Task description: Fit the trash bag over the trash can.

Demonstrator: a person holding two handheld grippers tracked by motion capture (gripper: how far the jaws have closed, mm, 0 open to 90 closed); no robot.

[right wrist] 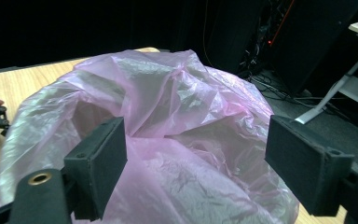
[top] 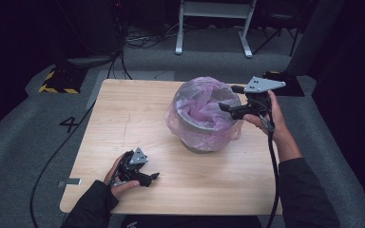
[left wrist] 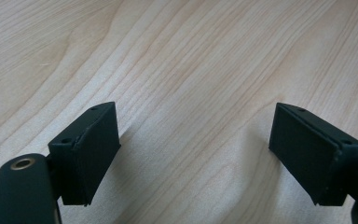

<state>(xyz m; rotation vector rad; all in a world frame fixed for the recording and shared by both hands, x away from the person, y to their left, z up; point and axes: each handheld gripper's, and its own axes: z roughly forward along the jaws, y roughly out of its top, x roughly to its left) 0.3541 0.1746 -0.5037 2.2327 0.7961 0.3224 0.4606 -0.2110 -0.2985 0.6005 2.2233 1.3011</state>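
A grey bin (top: pixel 200 124) lined with a pink plastic bag (top: pixel 197 97) stands on the wooden table (top: pixel 123 118), right of centre. My right gripper (top: pixel 224 107) hovers at the bin's right rim with its jaws open, pointing left over the bag. In the right gripper view the crumpled pink bag (right wrist: pixel 177 116) lies just beyond the open right gripper (right wrist: pixel 196 163), and nothing sits between the pads. My left gripper (top: pixel 153 176) rests low on the table near the front left, open and empty. In the left gripper view, bare wood (left wrist: pixel 191 70) shows between the jaws of the left gripper (left wrist: pixel 195 149).
Grey carpet surrounds the table. A white metal frame (top: pixel 214 26) stands on the floor behind it, a yellow-black striped block (top: pixel 57 81) lies at the back left, and cables (top: pixel 52 156) trail along the floor on the left. A dark stand (top: pixel 285 83) sits by the table's back right corner.
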